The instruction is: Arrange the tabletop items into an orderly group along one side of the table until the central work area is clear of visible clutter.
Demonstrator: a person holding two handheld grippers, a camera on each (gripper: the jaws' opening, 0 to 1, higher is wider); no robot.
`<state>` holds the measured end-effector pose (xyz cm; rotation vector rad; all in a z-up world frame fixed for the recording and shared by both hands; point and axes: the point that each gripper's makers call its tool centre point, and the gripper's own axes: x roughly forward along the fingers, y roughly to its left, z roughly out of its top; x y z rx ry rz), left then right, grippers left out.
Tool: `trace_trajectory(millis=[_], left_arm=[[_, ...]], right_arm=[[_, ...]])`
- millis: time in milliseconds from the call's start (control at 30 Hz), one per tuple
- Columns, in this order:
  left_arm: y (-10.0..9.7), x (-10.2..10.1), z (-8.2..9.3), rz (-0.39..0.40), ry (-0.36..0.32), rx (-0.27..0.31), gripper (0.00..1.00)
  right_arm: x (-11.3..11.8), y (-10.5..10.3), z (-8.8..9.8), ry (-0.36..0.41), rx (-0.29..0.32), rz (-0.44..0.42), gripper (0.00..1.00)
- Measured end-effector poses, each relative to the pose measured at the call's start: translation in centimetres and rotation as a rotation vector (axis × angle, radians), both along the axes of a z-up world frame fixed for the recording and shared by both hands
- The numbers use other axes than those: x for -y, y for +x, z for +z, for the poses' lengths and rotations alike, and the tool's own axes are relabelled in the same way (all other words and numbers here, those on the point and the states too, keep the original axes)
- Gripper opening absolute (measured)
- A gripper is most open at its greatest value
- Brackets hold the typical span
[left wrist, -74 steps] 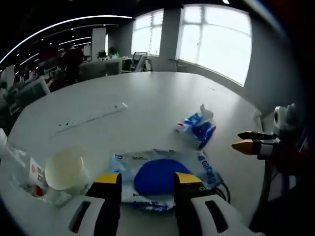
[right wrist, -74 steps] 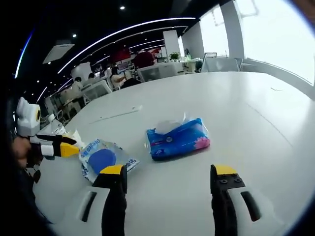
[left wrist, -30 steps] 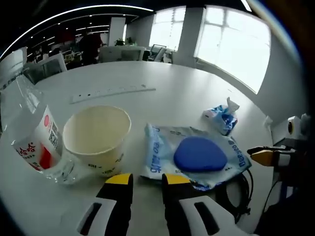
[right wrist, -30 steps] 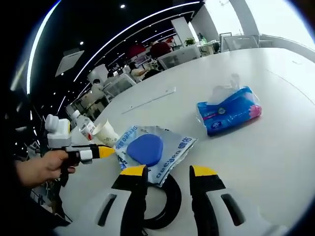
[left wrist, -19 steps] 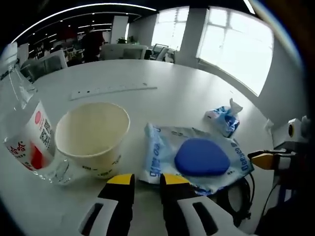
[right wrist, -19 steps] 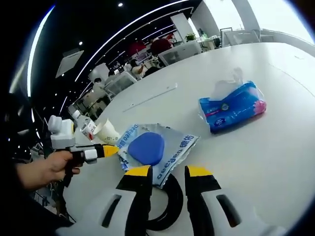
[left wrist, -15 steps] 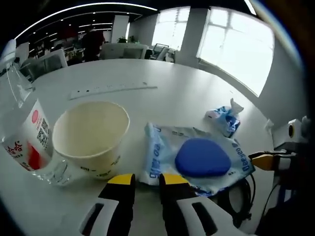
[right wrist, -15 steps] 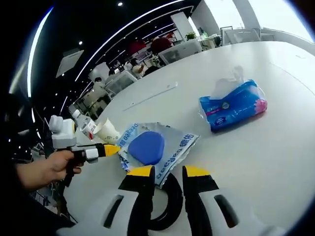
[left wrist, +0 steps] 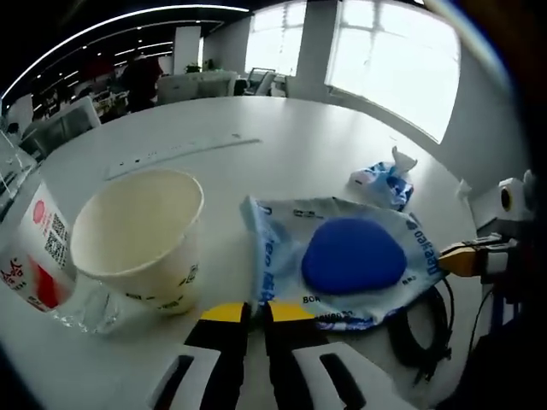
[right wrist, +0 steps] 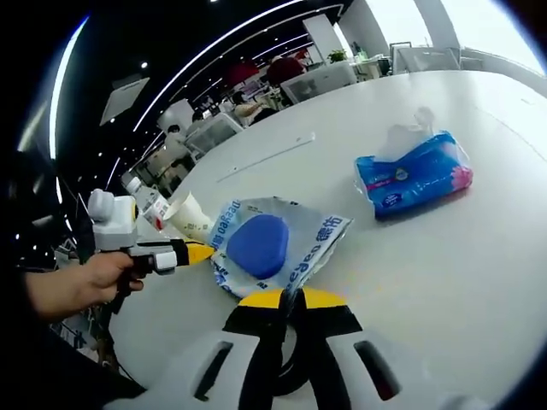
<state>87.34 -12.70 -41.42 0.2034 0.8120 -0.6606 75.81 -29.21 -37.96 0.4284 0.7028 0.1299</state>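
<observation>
- Left gripper view: the left gripper (left wrist: 254, 312) has its yellow-tipped jaws drawn almost together, with only a thin slit between them; nothing shows clamped between them, and the tips sit just at the near edge of the wipes pack (left wrist: 342, 269).
- The wipes pack is one flat, crinkled, clear-and-white pouch with blue lettering and a large blue oval lid, lying on the white table (left wrist: 256, 162).
- Just beside it, on the left of the view, stands one upright cream paper cup (left wrist: 141, 239), open and empty-looking. Against the cup's far side is one clear plastic bottle (left wrist: 34, 256) with a red-and-white label.
- Beyond the pack lies one small blue tissue packet (left wrist: 380, 181), a white tissue poking up. A black cable coil (left wrist: 423, 320) lies at the pack's right edge, near the table edge.
- This view alone gives the cup's inside and the bottle label. The right gripper (left wrist: 466, 256) enters from the right.
- Right gripper view: the right gripper's (right wrist: 286, 299) jaws are pressed together on the near edge of the wipes pack (right wrist: 273, 243), pinching its film.
- Here the tissue packet (right wrist: 414, 184) shows side-on, well apart from the pack. A hand (right wrist: 81, 286) holds the left gripper (right wrist: 192, 253), its tip at the pack's far edge.
</observation>
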Motion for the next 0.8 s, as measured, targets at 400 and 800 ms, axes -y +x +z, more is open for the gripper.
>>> trace_trajectory(millis=[400, 800], left_arm=[[-0.1, 0.2, 0.6, -0.045, 0.013, 0.036, 0.00], [-0.4, 0.8, 3.1, -0.044, -0.023, 0.069, 0.00]], right_arm=[[-0.1, 0.2, 0.7, -0.026, 0.018, 0.009, 0.00], [1.4, 0.8, 2.2, -0.062, 0.063, -0.007, 0.00]])
